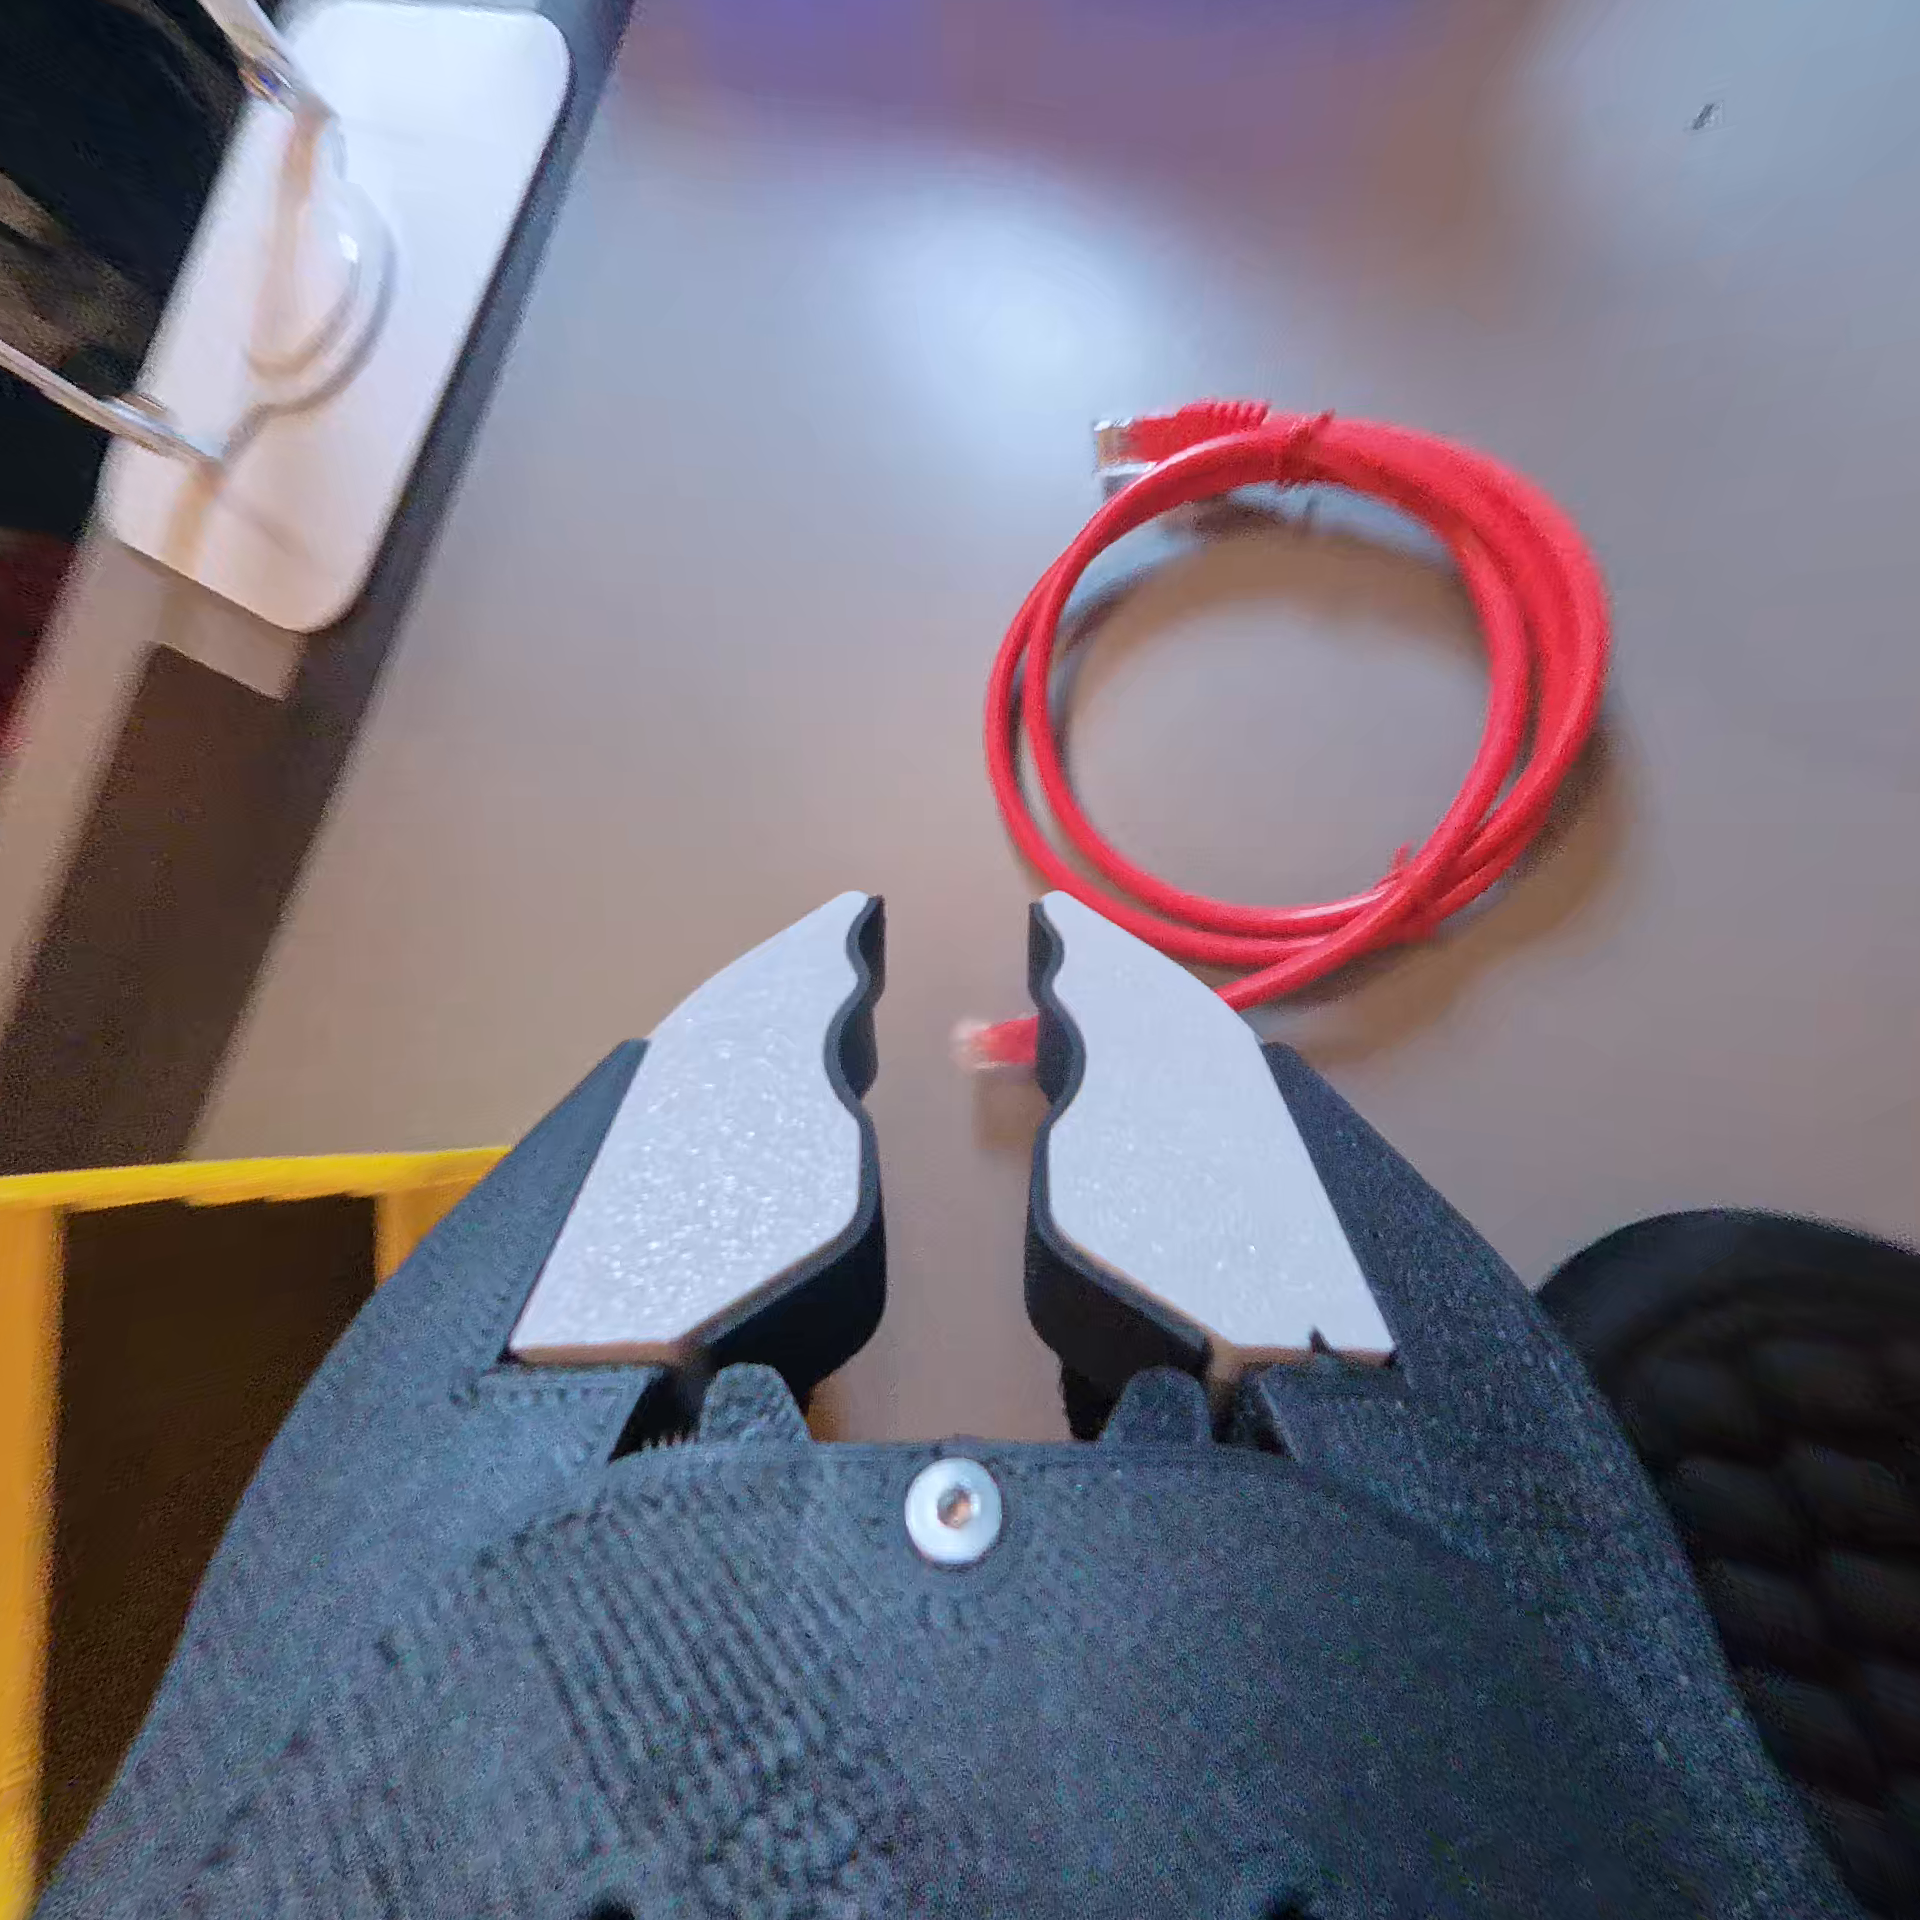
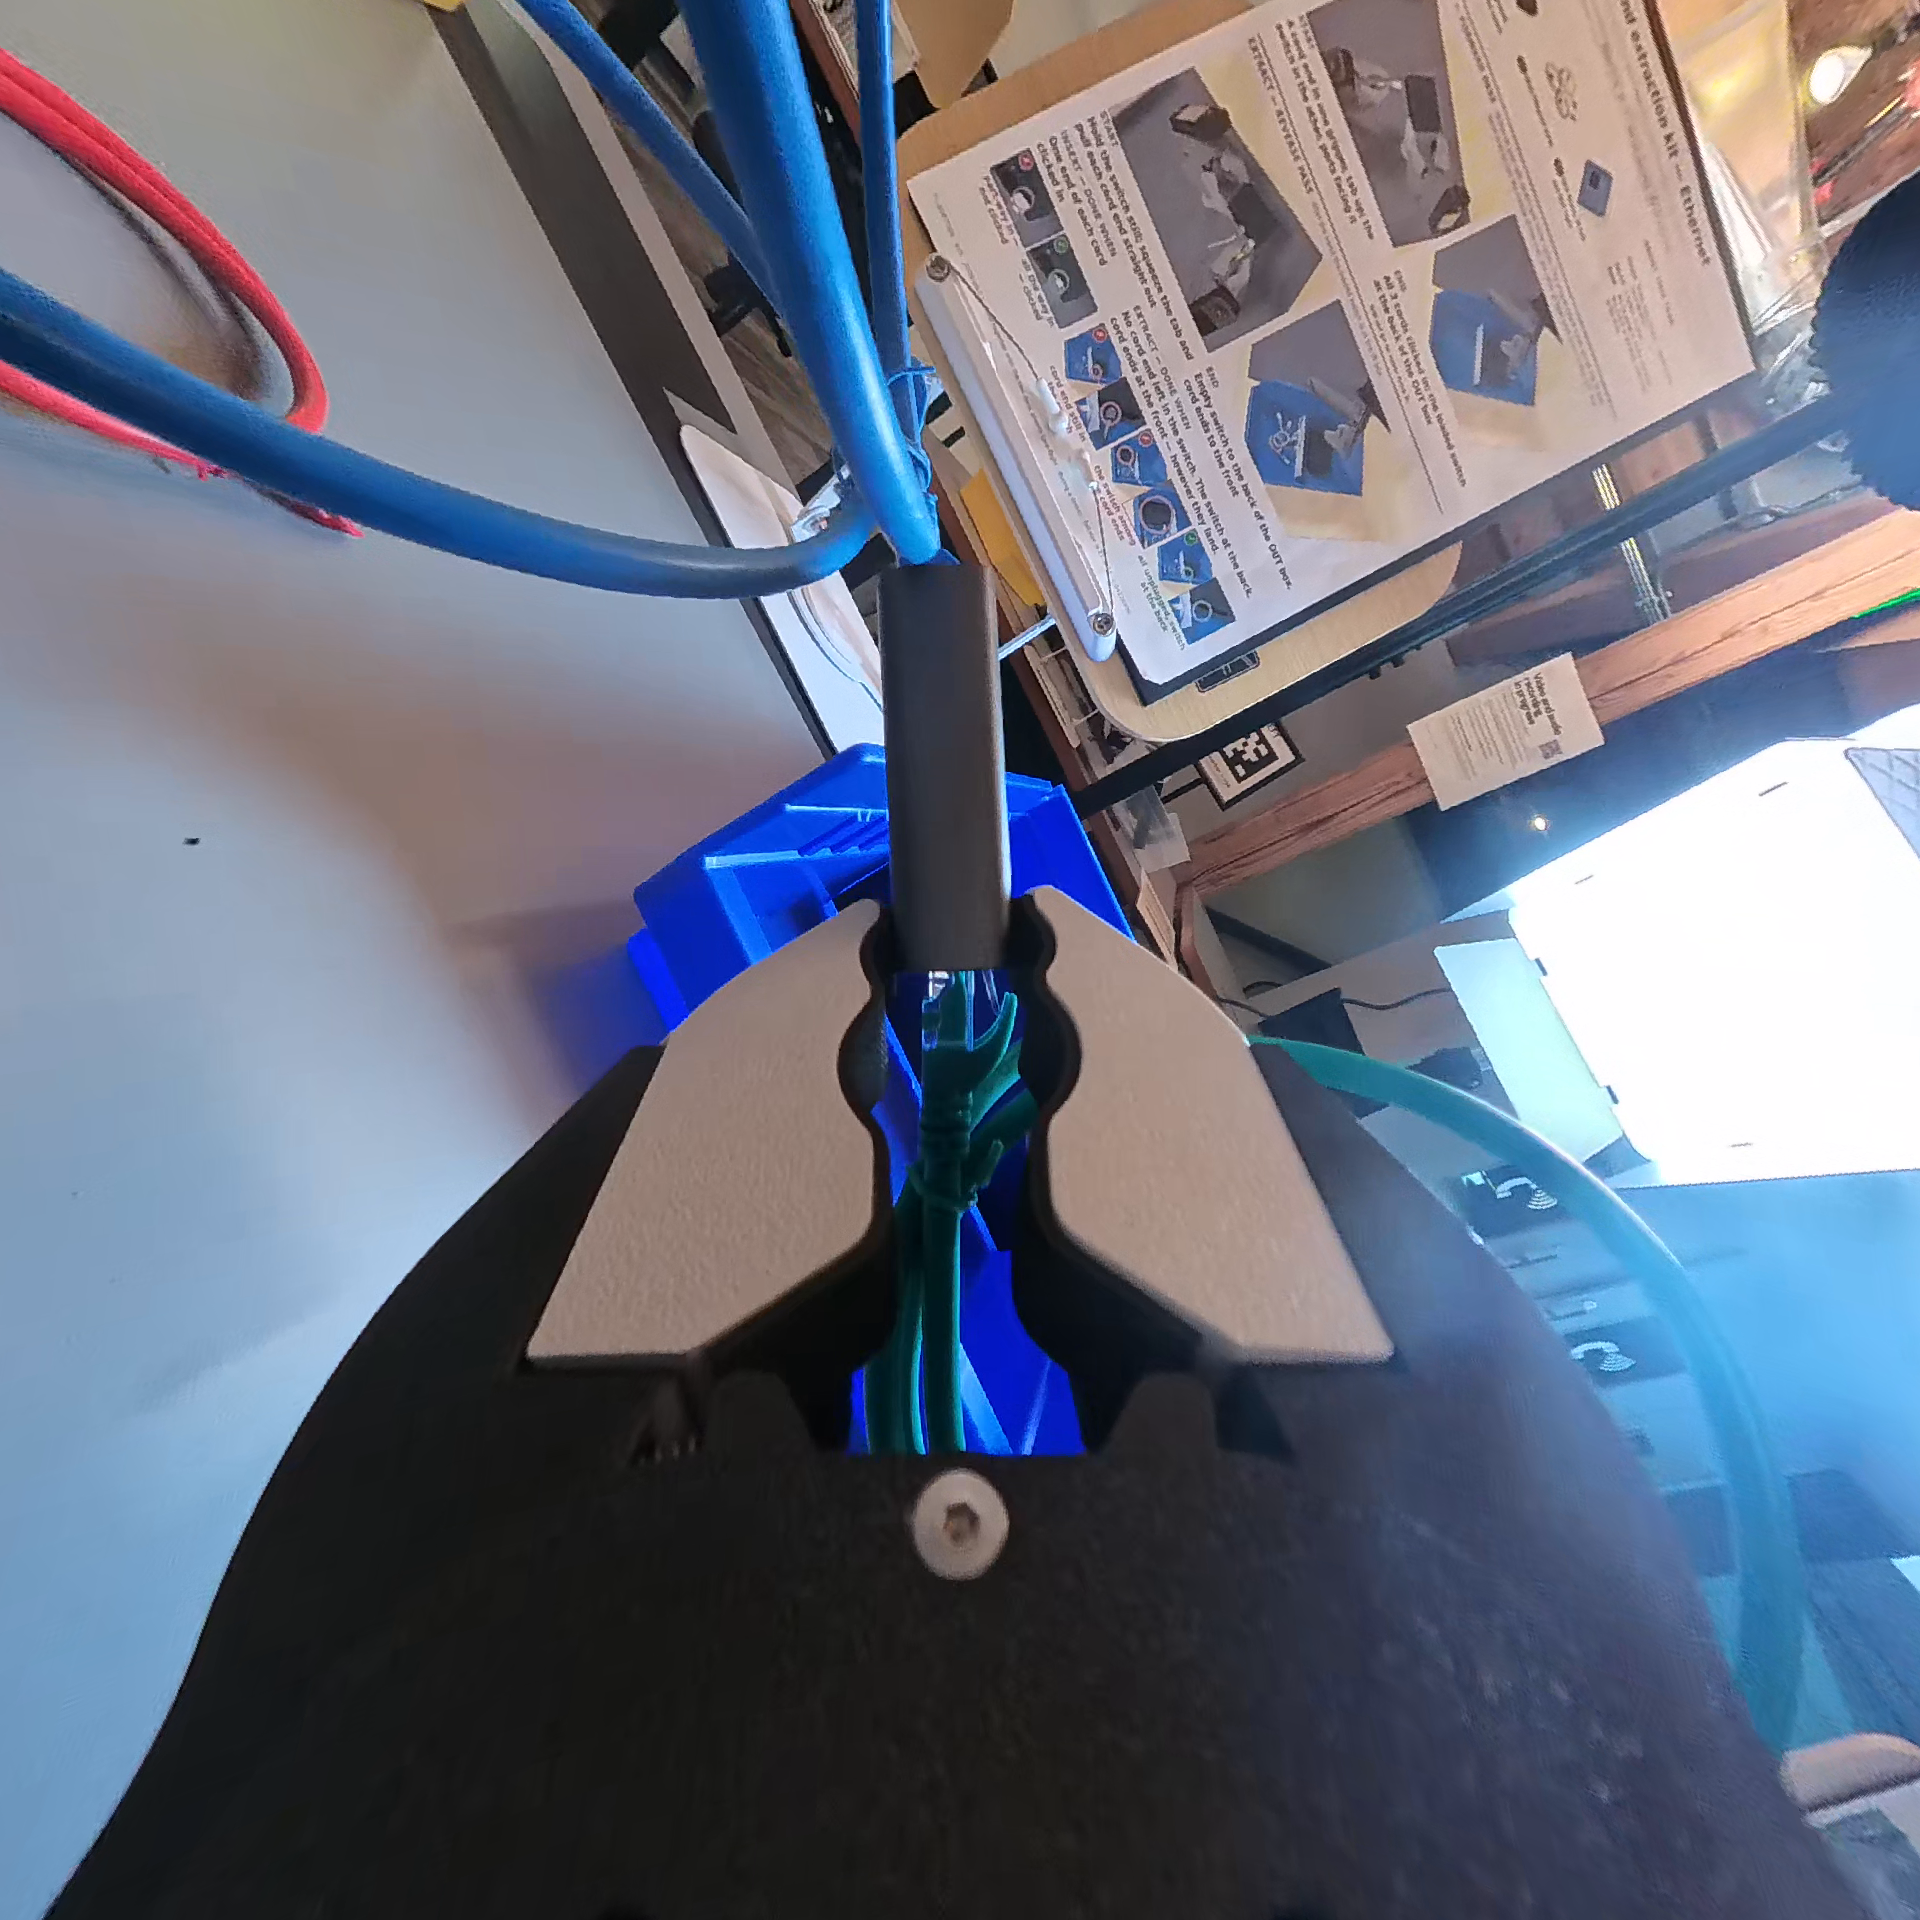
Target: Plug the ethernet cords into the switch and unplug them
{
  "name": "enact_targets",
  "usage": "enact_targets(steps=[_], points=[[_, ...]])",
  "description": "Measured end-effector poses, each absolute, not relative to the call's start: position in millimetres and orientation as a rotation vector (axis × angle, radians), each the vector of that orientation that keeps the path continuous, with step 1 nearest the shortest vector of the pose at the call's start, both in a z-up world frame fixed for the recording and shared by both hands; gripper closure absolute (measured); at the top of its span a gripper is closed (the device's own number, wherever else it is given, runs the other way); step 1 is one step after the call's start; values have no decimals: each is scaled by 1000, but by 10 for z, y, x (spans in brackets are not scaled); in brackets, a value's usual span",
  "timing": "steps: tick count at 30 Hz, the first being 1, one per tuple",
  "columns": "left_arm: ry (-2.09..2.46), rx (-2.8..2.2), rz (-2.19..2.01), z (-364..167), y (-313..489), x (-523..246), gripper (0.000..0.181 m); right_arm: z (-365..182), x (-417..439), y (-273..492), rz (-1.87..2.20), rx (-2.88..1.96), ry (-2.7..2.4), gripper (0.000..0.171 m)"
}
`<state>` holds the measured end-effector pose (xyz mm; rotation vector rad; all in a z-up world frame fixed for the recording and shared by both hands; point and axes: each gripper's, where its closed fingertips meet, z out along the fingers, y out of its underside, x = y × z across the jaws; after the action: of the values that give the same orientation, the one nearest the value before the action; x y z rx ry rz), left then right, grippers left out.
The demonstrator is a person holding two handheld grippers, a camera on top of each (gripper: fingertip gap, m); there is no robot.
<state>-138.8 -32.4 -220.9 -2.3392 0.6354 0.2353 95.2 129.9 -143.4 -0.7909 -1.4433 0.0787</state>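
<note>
red ethernet cord: coiled flat on table, ahead-right of left gripper, one plug beside its right fingertip | switch: dark, slim, clamped in right gripper | blue cord: at its far end | green cord: between fingers

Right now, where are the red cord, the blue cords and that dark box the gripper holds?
red cord (image 1: 1548,582): left wrist view, on the far right of its coil.
blue cords (image 2: 416,488): right wrist view, on the thick strand crossing left.
dark box (image 2: 940,769): right wrist view, on its long grey face.
</note>
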Motion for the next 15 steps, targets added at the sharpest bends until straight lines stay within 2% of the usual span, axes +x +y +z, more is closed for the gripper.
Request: enact_targets(steps=[5,7,12,15], points=[[636,-2502,86,-2526,-177,-1147,135,-1442,941,1289,84,-794,-1449,150],[631,-2573,21,-2675,-82,-1104,134,-1439,944,1277,82,-790,-1449,150],[734,-2626,-113,-2750,130,-1033,163,-1389,980,1285,86,-789,-1430,150],[1011,-2570,-159,-2736,107,-862,168,-1338,1013,1337,95,-800,-1406,150]])
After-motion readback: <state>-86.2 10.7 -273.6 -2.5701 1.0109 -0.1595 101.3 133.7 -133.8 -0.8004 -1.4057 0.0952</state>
